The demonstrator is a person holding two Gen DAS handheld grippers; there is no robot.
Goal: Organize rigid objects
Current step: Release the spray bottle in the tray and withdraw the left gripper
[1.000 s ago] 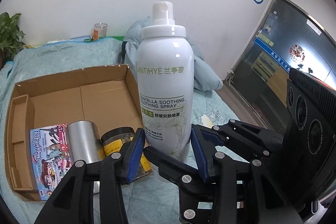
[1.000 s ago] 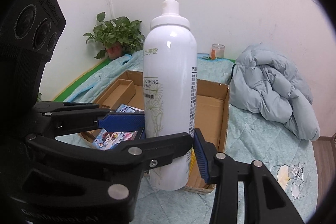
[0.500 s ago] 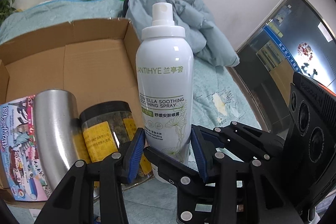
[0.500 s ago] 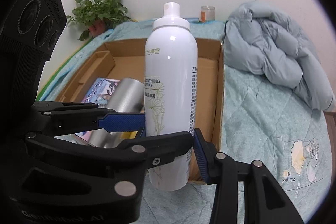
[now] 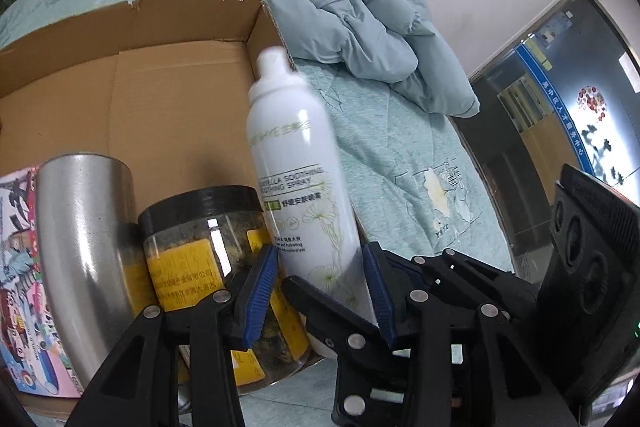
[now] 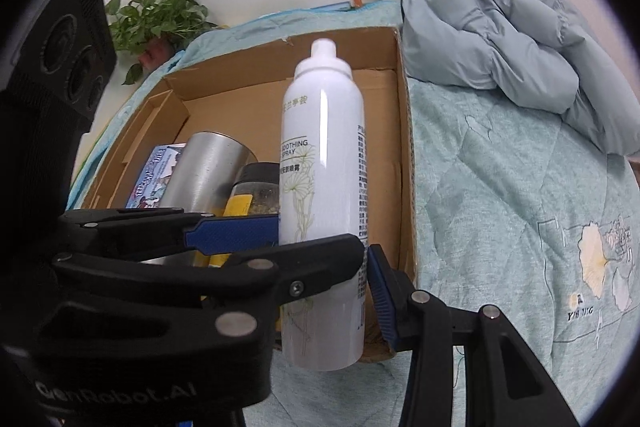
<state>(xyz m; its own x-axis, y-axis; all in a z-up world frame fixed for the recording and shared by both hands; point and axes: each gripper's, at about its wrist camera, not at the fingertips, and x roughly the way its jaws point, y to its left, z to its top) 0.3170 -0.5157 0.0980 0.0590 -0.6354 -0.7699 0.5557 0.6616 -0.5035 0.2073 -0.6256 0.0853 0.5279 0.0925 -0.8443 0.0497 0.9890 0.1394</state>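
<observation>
Both grippers pinch the same can: the left gripper [image 5: 320,283] and right gripper [image 6: 324,247] each have blue pads closed on its lower body. It's the white spray can [image 6: 322,187], green flower print, white nozzle, tilted slightly, held over the box [image 6: 406,163] at its right wall. Inside the box, a steel cup [image 5: 80,251] and black-lidded jar [image 5: 208,251] crowd the near corner; bare cardboard lies behind them.

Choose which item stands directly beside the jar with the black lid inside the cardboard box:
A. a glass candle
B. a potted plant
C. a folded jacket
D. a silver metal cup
D: the silver metal cup stands against the black-lidded jar inside the cardboard box.
</observation>
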